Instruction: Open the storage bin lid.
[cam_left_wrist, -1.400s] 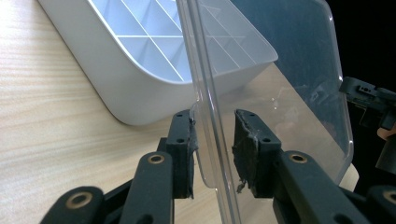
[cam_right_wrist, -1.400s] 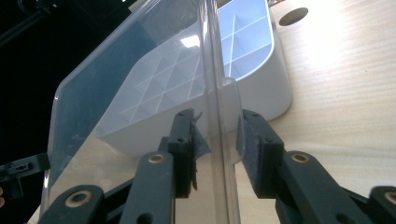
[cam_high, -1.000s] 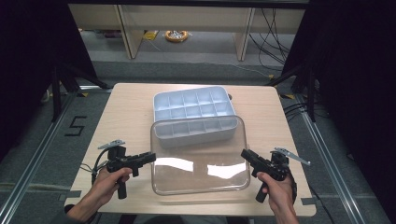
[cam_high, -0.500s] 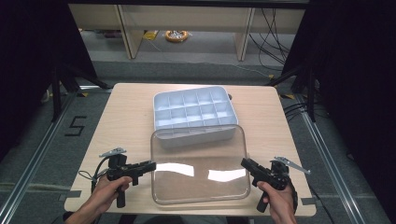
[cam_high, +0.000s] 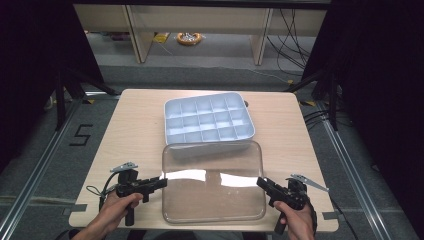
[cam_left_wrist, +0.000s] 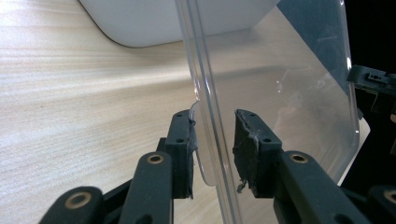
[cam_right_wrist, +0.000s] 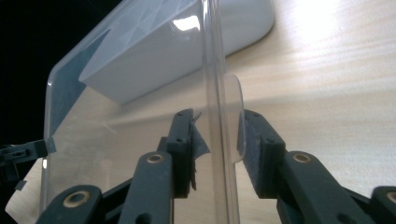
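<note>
A clear plastic lid (cam_high: 212, 182) hangs flat just above the front of the wooden table (cam_high: 130, 130), its back edge over the front wall of an empty white compartment tray (cam_high: 250, 120). My left gripper (cam_high: 161, 182) is shut on the lid's left rim, my right gripper (cam_high: 261, 182) on its right rim. In the left gripper view the jaws of the left gripper (cam_left_wrist: 215, 121) straddle the lid's (cam_left_wrist: 289, 93) edge and small tab, with the tray (cam_left_wrist: 163, 18) beyond. In the right gripper view the right gripper (cam_right_wrist: 217, 116) clamps the lid (cam_right_wrist: 116, 116) at its tab, and the tray (cam_right_wrist: 243, 23) stands behind.
Bare tabletop lies left and right of the tray. The lid's front edge is close to the table's near edge. Beyond the table stand a wooden shelf unit (cam_high: 260, 30) and floor cables (cam_high: 295, 35). A "5" mark (cam_high: 80, 135) is on the floor at the left.
Both grippers have drawn the lid toward the person, off the tray's top. It now overlaps only the tray's front wall, and the hands are nearer the table's front edge.
</note>
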